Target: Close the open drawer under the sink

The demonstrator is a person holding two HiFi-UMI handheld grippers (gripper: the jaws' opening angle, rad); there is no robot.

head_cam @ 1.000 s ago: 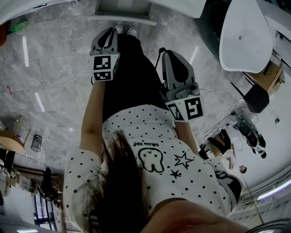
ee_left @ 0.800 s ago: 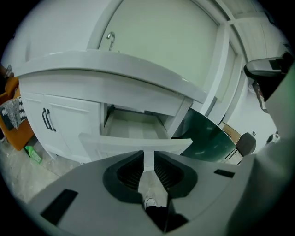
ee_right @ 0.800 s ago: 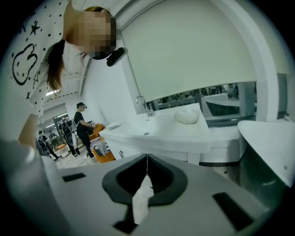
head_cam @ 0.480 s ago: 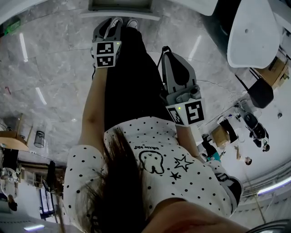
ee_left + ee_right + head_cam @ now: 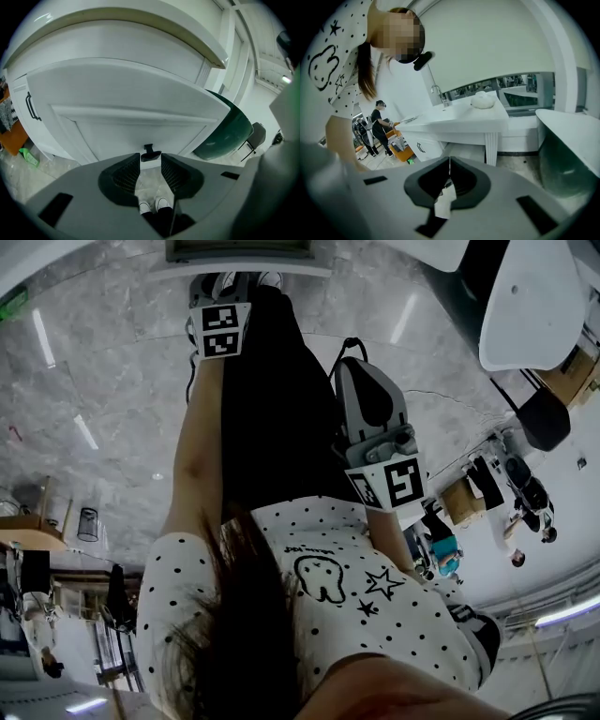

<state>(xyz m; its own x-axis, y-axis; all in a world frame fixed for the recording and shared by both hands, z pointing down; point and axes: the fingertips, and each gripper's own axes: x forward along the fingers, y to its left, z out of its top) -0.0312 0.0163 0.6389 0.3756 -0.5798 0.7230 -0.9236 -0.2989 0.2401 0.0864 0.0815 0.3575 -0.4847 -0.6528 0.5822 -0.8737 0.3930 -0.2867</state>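
White drawer front (image 5: 126, 93) faces my left claw (image 5: 150, 160), whose empty jaws are opening to take its black handle (image 5: 149, 149), seemingly just ahead; my right claw (image 5: 449, 159) hangs pressed together.

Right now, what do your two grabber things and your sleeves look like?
The left gripper and right gripper are grey shells with dark ribbed pads; each carries a white cube with black square markers. The left gripper's jaws are opening, nothing between them. The sleeves are short, white with black dots.

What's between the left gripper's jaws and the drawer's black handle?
Nothing. In the left gripper view, the left gripper, jaws opening and empty, faces the black handle across a bare gap.
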